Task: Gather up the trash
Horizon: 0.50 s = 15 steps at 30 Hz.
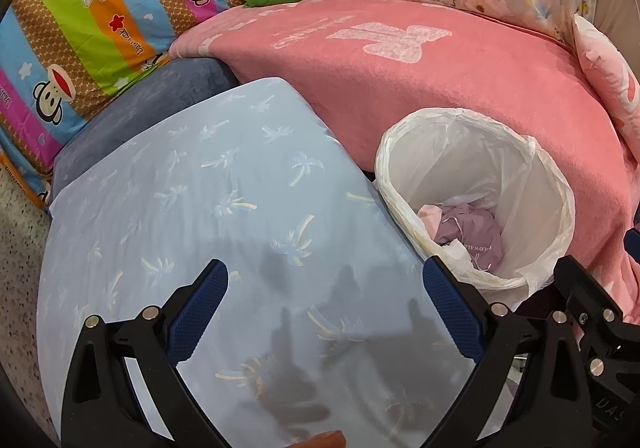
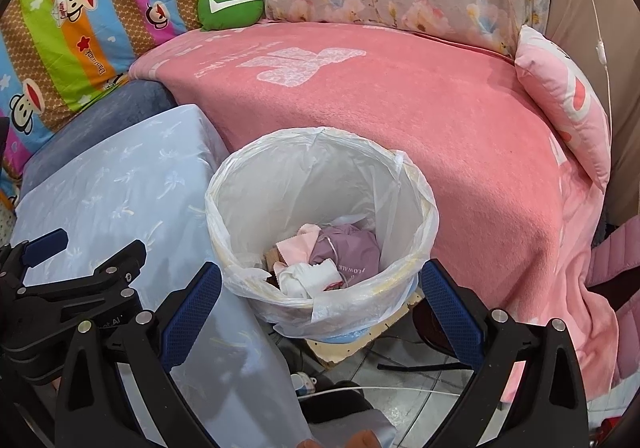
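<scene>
A round bin with a white plastic liner (image 2: 300,175) stands between the blue-clothed table (image 2: 120,183) and the pink sofa. Inside it lie a crumpled purple bag (image 2: 352,248) and pink and white scraps (image 2: 304,272). My right gripper (image 2: 322,308) hovers just above the bin's near rim, open, with nothing between its pads. My left gripper (image 1: 326,304) is open over the table (image 1: 200,187) and holds nothing. The bin (image 1: 460,167) is to its right. In the right wrist view the left gripper (image 2: 86,252) shows at the left edge.
A pink blanket (image 2: 400,107) covers the sofa behind the bin, with a green cushion (image 2: 230,7) and a pink pillow (image 2: 560,99) on it. A striped monkey-print cloth (image 2: 80,19) hangs at the left. Cardboard (image 2: 340,352) and cables (image 2: 400,388) lie on the tiled floor below the bin.
</scene>
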Tool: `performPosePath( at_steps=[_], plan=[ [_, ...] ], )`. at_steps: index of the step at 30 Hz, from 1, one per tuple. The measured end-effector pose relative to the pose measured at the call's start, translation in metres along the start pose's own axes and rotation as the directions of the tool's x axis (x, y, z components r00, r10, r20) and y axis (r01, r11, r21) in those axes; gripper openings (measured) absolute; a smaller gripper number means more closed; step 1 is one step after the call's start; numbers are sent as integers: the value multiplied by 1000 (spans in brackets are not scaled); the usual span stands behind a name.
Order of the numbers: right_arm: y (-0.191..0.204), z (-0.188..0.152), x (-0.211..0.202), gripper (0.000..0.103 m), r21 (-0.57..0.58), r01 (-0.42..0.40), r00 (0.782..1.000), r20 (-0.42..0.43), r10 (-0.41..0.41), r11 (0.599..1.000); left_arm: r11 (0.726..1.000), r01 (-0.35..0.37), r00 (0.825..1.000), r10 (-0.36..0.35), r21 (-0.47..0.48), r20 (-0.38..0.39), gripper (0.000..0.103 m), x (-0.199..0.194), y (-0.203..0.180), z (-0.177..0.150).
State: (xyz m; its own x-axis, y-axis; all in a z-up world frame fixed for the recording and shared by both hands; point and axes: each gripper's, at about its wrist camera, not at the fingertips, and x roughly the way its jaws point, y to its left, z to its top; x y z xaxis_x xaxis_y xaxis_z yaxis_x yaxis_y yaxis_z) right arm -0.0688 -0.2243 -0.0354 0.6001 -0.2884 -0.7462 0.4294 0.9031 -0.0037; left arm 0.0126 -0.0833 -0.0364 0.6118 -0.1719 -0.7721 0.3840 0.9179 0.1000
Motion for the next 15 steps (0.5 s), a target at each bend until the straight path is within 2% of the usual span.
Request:
performPosePath(
  at_steps=[15],
  plan=[
    [-10, -5, 1, 97, 18, 21, 1000, -7, -21, 1000, 1000, -8, 1000, 8, -9, -9, 94, -1, -3, -2]
  ],
)
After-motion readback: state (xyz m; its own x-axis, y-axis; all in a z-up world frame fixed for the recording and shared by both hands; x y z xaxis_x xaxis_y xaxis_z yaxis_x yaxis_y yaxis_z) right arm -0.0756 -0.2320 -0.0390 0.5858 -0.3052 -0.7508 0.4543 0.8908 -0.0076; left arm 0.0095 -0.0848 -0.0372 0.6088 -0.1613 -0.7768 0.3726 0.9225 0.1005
